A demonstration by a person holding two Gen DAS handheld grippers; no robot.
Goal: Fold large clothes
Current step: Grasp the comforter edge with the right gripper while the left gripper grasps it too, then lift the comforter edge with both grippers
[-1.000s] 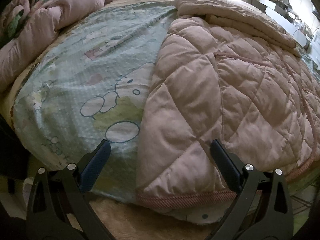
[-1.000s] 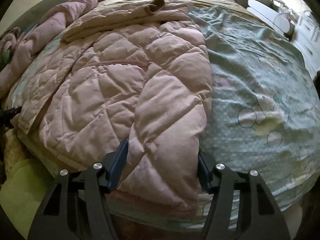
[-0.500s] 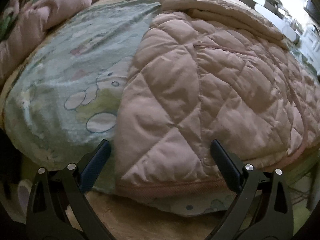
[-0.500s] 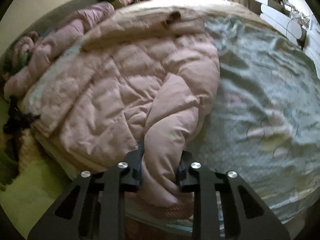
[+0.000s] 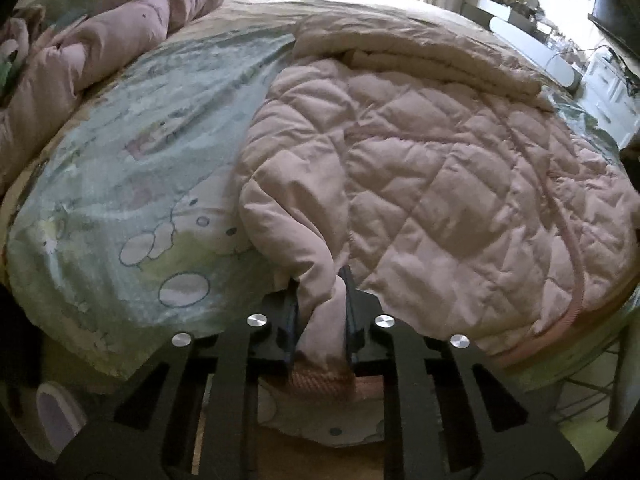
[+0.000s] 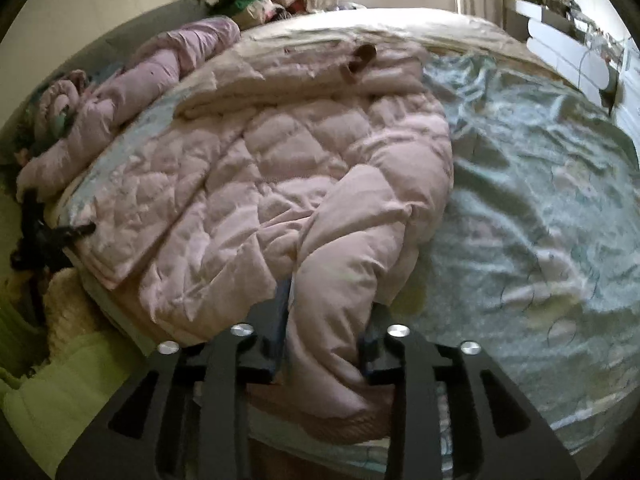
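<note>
The quilted pink jacket (image 5: 440,184) lies spread on the bed, over a pale green sheet (image 5: 132,184) with cartoon prints. Its ribbed hem is at the near edge of the bed, close to both grippers, and the rest of the garment reaches away from the fingers toward the far side.

The left gripper (image 5: 320,312) has just been closing, and its jaws now stand narrow, pinching a bunched fold of the jacket near the hem. The fabric rises in a ridge from between the fingers (image 5: 289,316), and the green sheet is on the left of them.

The right gripper (image 6: 326,332) has just widened a little, yet a thick roll of the jacket (image 6: 280,184) fills the gap and both pads press on it. From these fingers (image 6: 280,320) the green sheet (image 6: 540,208) lies to the right. A rolled pink blanket (image 6: 152,76) lies far beyond, on the left.
</note>
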